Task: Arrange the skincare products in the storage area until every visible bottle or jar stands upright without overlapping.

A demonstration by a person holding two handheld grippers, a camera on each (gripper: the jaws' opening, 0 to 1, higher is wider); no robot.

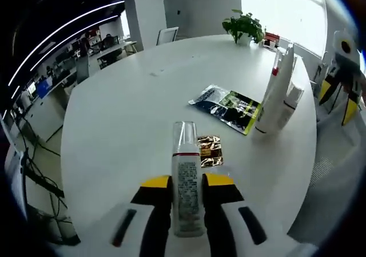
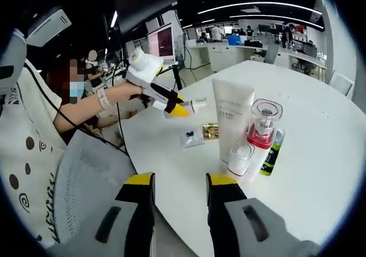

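While clamping the slim clear-capped white spray bottle (image 1: 186,182) mid-body in left gripper (image 1: 187,182), right gripper (image 2: 180,182) gaping empty: likely light, slippery, rigid.

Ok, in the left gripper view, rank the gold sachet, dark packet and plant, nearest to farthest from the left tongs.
1. Gold sachet: just beyond the left tongs, slightly right.
2. Dark packet: mid-table, to the right, flat beside the white tubes.
3. Plant: at the table's far edge.
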